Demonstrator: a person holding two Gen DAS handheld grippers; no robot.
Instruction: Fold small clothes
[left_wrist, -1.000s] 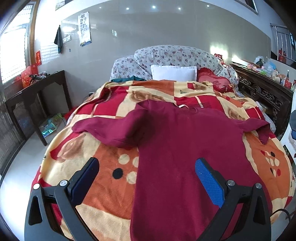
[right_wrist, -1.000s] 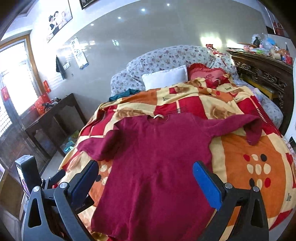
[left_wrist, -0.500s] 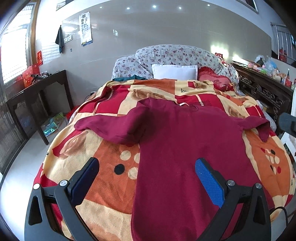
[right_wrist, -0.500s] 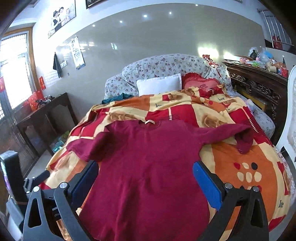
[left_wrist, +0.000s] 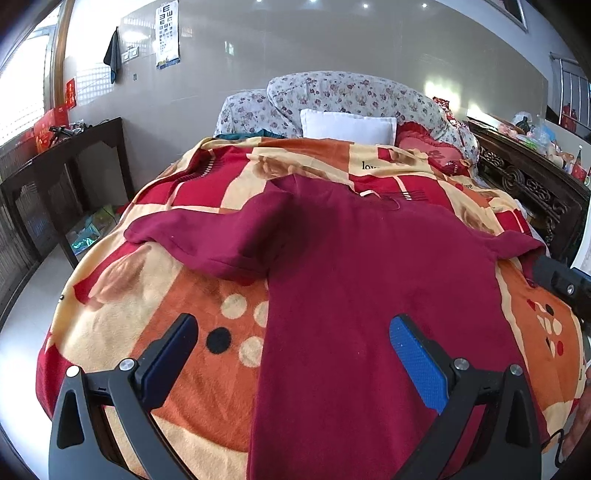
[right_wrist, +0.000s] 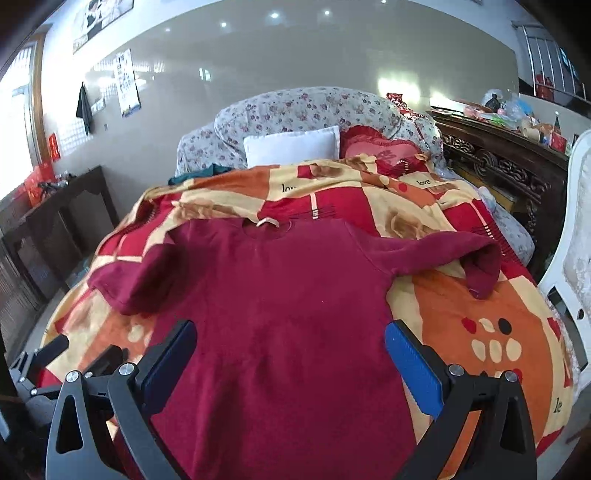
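The left gripper (left_wrist: 293, 338) hangs above the foot of the bed with its two blue-padded fingers (left_wrist: 415, 363) spread wide and nothing between them; below the gap lies the lower left edge of the garment. The right gripper (right_wrist: 290, 345) is likewise splayed fully apart and empty-handed, poised over the lower middle of the same cloth, its blue pads (right_wrist: 413, 365) clear of the fabric.

Beneath both lies the dark red long-sleeved fleece top (right_wrist: 280, 306), spread flat, hem toward the grippers and neckline toward the headboard. A pale loop of tape (right_wrist: 267, 222) shows at the collar. Its body lies fairly smooth, with a soft nap. The sleeve on the left (left_wrist: 207, 240) is stretched out sideways and lies in a thick rounded roll; the sleeve on the right (right_wrist: 461, 254) runs outward and its cuff droops back on itself, crumpled.

The top rests on a plush blanket of red, orange and cream patches with dots and flowers (left_wrist: 155, 332), which covers the whole bed. Beyond are a white square pillow (right_wrist: 291, 147), a red heart-shaped cushion (right_wrist: 380, 149) and a floral padded headboard (left_wrist: 340, 90). A dark carved wooden sideboard (right_wrist: 502, 162) stands to the right, a dark side table (left_wrist: 62, 158) to the left.
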